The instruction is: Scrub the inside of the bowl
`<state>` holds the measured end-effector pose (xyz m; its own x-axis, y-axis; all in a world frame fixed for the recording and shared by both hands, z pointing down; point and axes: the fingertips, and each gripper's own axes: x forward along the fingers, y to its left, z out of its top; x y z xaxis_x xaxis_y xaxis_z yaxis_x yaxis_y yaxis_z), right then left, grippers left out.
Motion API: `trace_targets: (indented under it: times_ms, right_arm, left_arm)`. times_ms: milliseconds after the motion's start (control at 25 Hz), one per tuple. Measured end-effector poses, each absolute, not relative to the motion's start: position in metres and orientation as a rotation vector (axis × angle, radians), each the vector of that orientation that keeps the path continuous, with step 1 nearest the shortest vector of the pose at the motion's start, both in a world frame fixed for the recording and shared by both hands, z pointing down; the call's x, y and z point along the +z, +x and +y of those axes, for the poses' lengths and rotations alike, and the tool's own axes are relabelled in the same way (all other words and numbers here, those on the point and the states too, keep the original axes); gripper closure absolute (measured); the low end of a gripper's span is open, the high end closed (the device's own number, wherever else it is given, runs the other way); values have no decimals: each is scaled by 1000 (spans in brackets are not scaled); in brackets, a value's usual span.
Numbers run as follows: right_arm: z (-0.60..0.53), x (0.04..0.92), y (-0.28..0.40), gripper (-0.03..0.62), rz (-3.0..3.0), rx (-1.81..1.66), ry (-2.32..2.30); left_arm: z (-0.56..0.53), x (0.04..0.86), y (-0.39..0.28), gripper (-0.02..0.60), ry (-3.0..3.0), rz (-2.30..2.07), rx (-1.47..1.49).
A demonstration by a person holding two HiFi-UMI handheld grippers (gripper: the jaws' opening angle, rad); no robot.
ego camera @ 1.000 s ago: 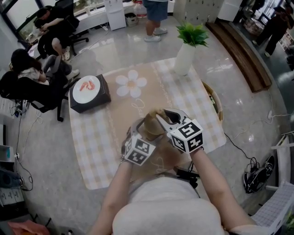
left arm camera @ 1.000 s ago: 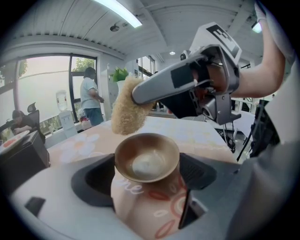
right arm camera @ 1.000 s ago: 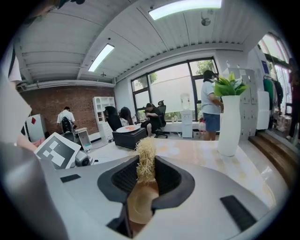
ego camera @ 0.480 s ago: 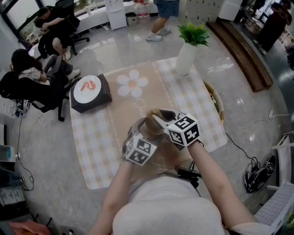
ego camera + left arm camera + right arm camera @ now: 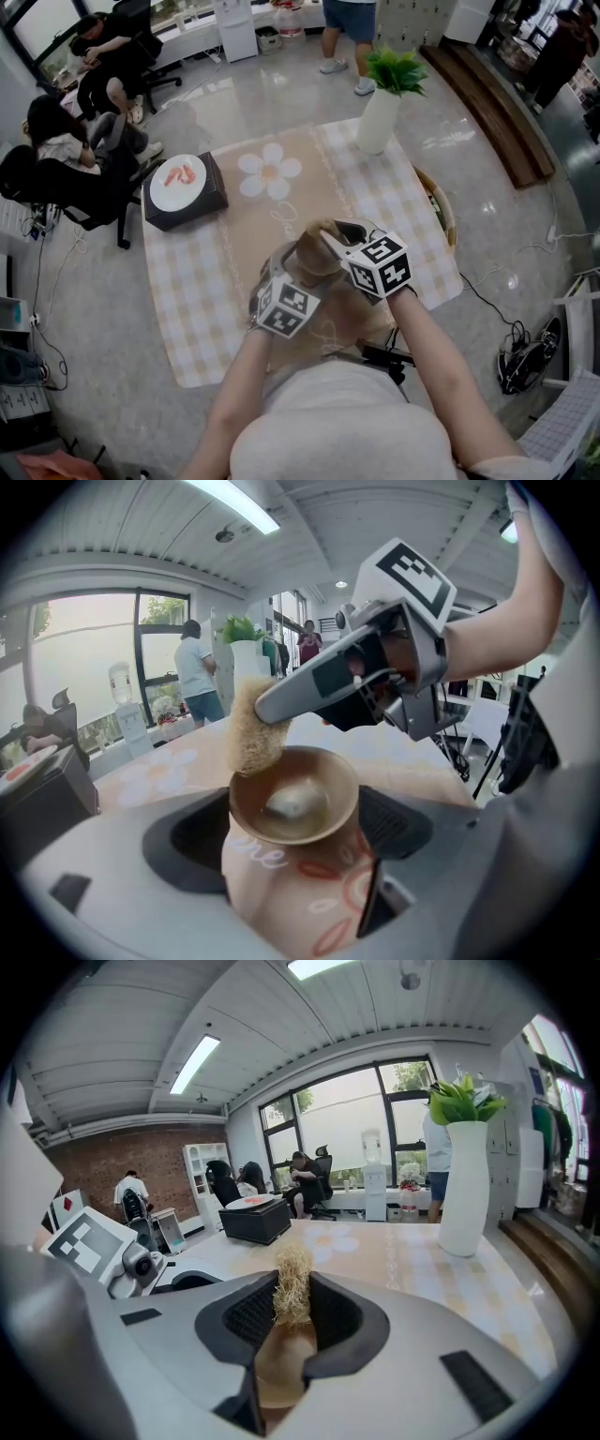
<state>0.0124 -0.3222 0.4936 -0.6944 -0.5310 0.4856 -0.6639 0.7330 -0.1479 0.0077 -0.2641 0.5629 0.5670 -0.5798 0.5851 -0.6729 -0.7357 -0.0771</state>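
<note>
- Now your left gripper [image 5: 295, 827] has its jaws closed on the brown bowl [image 5: 295, 794]. It holds the bowl by the outside, in the air above the table [image 5: 187, 309], with the mouth turned up and a little toward the left gripper's camera.
- Your right gripper [image 5: 291, 1312] pinches the straw-coloured fibre scrubber [image 5: 292, 1288] between its pads. The loose end of the scrubber sticks out past the jaw tips.
- From the left gripper view, the scrubber sits at the far left part of the bowl's rim and seems to touch it there. It is not down in the hollow.
- The bottom of the bowl lies below the scrubber and to its right, toward you. So I judge that the coming stroke must go down and inward from the rim.
- The right gripper comes in from the right side, and its long body lies across and above the bowl's mouth.
- A pale patch shows at the bottom of the bowl. I cannot tell if it is foam, dirt or only a reflection.
- Mind that a hard push on one side of the rim could turn the bowl in the left gripper's hold.
</note>
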Motion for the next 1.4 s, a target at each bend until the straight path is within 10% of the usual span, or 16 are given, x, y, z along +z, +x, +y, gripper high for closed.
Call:
trace_targets:
  times_ms: [1400]
  right_arm:
    - [-267,504,49,503,-2399,534,617]
  left_arm:
    - [-264,564,9,164,2642,-1030,919]
